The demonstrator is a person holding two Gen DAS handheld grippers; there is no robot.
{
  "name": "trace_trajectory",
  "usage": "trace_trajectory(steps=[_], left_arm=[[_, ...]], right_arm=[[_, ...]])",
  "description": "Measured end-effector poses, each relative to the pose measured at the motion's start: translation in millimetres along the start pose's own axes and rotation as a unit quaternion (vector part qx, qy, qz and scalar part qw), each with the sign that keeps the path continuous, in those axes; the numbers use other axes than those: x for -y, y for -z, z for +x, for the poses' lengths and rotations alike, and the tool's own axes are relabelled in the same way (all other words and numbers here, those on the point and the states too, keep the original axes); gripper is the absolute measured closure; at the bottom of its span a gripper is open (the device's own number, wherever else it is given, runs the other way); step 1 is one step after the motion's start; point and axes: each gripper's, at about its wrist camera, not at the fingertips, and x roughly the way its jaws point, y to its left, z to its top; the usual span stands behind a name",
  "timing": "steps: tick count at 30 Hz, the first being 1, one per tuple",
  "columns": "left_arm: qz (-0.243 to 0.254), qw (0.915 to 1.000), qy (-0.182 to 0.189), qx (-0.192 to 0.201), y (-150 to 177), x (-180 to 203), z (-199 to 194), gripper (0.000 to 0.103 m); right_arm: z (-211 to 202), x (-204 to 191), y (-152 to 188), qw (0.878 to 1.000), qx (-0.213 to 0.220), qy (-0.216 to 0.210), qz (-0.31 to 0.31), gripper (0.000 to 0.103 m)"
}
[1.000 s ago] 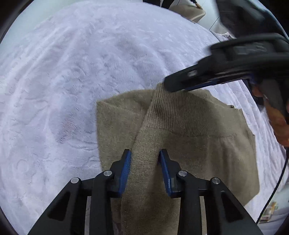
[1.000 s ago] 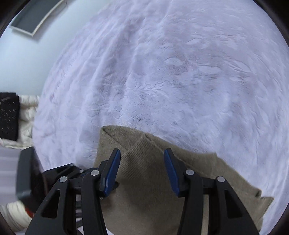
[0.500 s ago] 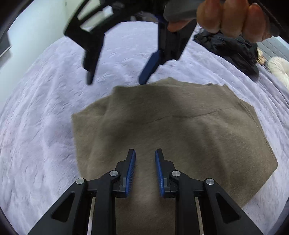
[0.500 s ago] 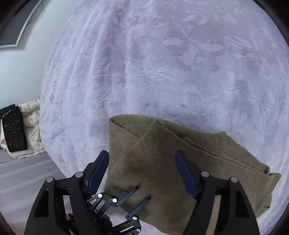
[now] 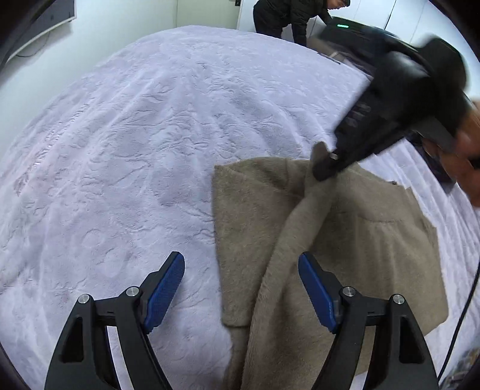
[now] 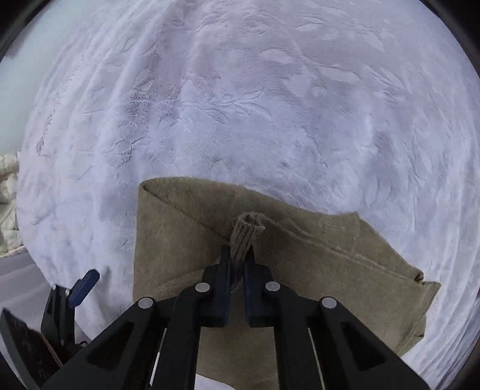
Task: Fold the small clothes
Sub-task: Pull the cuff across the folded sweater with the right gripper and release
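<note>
An olive-tan knit sweater (image 5: 375,240) lies partly folded on a lavender plush blanket (image 5: 150,135). One sleeve (image 5: 300,228) runs diagonally across it. My left gripper (image 5: 241,291) hovers over the sweater's near left edge. Its jaws are opening wide, and the sleeve's lower part lies beneath them untouched. My right gripper (image 6: 238,258) is shut on the sleeve's ribbed cuff (image 6: 247,228), which sticks up bunched between the pads. In the left wrist view the right gripper (image 5: 327,168) pinches that cuff at the sweater's far edge. The left gripper's blue pad (image 6: 85,285) shows at the right wrist view's lower left.
The blanket stretches far to the left and beyond the sweater. A person in dark clothes (image 5: 288,18) bends over at the bed's far side. A hand (image 5: 468,168) holds the right gripper. A black cable (image 5: 462,315) hangs at the right. Cream bedding (image 6: 7,204) lies off the left edge.
The left gripper went from nearly shut over the sleeve to wide open and let it go. The right gripper, wide open half a second ago, has closed on the cuff.
</note>
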Motion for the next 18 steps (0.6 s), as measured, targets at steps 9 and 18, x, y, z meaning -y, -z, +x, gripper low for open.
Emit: trace_trajectory(steps=[9, 18], left_arm=[[0.056, 0.9924, 0.102, -0.041, -7.6, 47.7, 29.8, 0.025], [0.045, 0.9894, 0.134, -0.035, -13.1, 69.5, 34.1, 0.025]], right_arm=[[-9.4, 41.1, 60.9, 0.994, 0.047, -0.062, 0.07, 0.096], [-17.7, 47.5, 59.4, 0.995, 0.033, -0.075, 0.052, 0.096]])
